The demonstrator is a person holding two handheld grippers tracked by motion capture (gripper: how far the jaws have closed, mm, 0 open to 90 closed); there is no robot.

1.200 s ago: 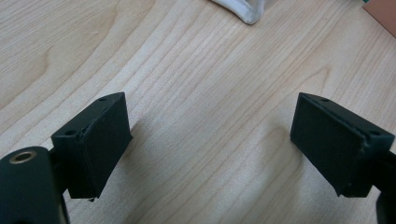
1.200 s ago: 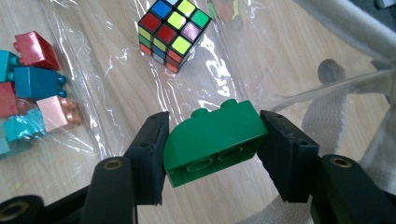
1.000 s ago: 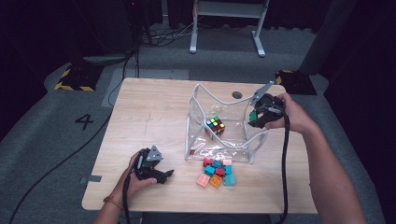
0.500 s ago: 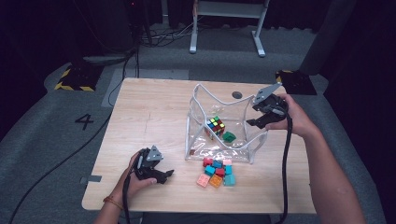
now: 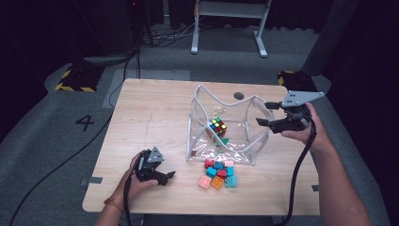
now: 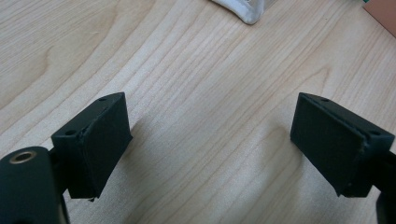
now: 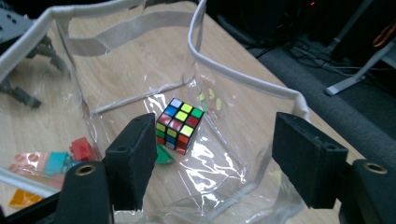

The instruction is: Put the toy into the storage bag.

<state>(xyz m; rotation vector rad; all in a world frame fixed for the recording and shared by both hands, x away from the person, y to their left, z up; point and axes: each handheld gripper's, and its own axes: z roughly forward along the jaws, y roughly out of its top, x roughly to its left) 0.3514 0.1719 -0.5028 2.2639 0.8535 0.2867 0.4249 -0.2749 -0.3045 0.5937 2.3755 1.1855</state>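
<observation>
My left gripper (image 5: pixel 164 176) sits near the front edge, jaws spread, empty, bare table (image 5: pixel 150 113) around it. Seven loose bricks (image 5: pixel 217 169) in front of the clear bag (image 5: pixel 244 141). Inside it: one puzzle cube (image 5: pixel 217 127), one green brick (image 5: pixel 224 140). My right gripper (image 5: pixel 263 121) at the bag's far-right rim, jaws just opened, nothing between them.

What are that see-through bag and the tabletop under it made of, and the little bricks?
The bag looks like clear, glossy soft plastic, probably vinyl: it creases, glints, and shows the puzzle cube through its wall; its white edging seems to be fabric. The table shows pale wood grain with a matte finish, possibly laminate. The bricks look like hard moulded plastic with studs in bright solid colours.
</observation>
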